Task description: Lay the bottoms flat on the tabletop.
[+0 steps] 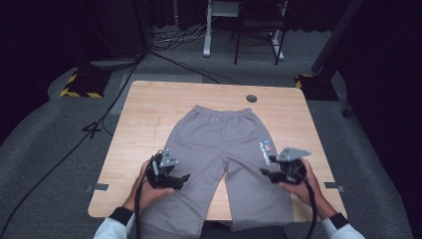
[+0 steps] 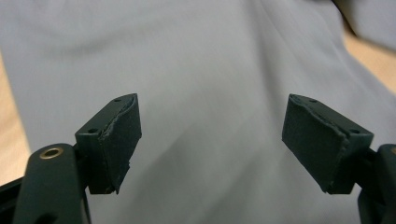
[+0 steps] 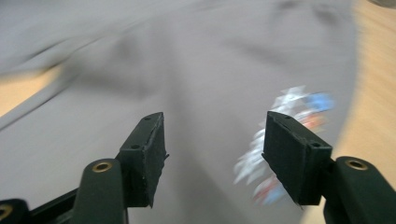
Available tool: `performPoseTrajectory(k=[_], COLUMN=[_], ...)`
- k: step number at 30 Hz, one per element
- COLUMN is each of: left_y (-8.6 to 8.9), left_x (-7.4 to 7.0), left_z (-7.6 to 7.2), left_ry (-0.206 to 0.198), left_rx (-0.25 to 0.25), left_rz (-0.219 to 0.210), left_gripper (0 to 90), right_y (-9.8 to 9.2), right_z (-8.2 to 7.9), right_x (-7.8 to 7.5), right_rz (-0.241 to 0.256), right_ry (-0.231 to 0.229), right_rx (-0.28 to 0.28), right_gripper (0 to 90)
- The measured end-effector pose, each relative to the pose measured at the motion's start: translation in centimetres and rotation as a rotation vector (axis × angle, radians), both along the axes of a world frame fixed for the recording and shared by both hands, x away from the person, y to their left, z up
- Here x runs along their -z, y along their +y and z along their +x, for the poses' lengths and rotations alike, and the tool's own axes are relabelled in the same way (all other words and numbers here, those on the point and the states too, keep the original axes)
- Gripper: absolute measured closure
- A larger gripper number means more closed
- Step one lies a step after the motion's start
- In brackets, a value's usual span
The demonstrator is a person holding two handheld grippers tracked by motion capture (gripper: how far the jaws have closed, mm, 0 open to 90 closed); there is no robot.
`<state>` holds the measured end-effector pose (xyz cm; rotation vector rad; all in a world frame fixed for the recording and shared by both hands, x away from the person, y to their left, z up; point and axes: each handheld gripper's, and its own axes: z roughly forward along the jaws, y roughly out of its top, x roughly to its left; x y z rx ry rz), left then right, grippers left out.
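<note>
From above, your grey trousers [image 1: 219, 149] lie flat on the bench [image 1: 144, 114], a print [image 1: 265, 151] too small to read. Your left tongs [image 2: 210, 140] stand spread over plain cloth. Your right tongs [image 3: 212, 156] are spread beside the blurred red-blue-white print [image 3: 285, 135]

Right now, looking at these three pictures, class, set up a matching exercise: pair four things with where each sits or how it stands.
Things:
1. grey trousers
2. left gripper
3. printed logo
4. round hole

Places or states:
A. in the tabletop beyond the waistband
B. open over the trousers' left-hand leg
C. spread flat, legs toward the person
D. on the leg near the right gripper

Pairs: 1-C, 2-B, 3-D, 4-A
</note>
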<state>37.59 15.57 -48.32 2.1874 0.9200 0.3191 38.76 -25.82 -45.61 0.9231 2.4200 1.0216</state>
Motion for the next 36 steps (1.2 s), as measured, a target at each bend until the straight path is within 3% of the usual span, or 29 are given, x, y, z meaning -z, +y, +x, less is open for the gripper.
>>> performPoseTrajectory(k=[4,6,10,12,14,16,22,27,31,33,35,36], left_y=[-1.3,-1.7,-2.1,-2.5,-2.9,-3.3,-4.0,-4.6,-4.7,-4.6,-4.5,-4.5], left_x=[0.8,1.2,1.6,1.8,1.8,1.8,1.8,1.8,1.8,1.6,1.3,1.0], left_z=[3.8,5.4,7.6,8.4,9.2,10.2,13.4,15.4,16.0,16.0,15.7,15.4], left_ry=[0.012,0.040,0.035,-0.007,-0.010,-0.008,-0.014,-0.009,-0.005,0.007,0.041,0.063], left_rx=[-0.036,-0.046,-0.066,-0.066,-0.078,-0.080,-0.148,-0.208,-0.219,-0.220,-0.218,-0.215], left_rz=[0.020,0.026,-0.019,0.015,0.023,0.027,0.032,0.033,0.036,0.057,0.078,0.090], left_gripper=[23.1,24.0,24.9,26.5,26.4,24.7,23.7,23.5,22.0,20.3,19.0,19.7], right_y=[0.1,0.2,0.9,1.4,1.7,1.9,2.2,2.9,3.5,3.7,3.8,3.7], right_z=[5.2,7.2,9.9,10.8,11.3,12.1,15.2,17.2,18.3,18.4,18.2,18.1], right_x=[1.4,2.2,3.6,3.8,3.9,4.0,3.8,3.8,3.5,3.4,3.1,2.9], right_rz=[0.010,0.059,0.047,0.038,0.011,0.018,-0.003,-0.067,-0.170,-0.219,-0.240,-0.222], right_ry=[0.036,0.066,0.114,0.091,0.066,0.067,0.067,-0.019,-0.072,-0.094,-0.069,-0.043], right_rx=[0.106,0.144,0.181,0.188,0.183,0.171,0.214,0.289,0.373,0.402,0.412,0.407], right_gripper=[37.7,37.9,36.6,36.7,35.9,36.0,35.5,35.8,35.8,37.1,38.8,38.2])
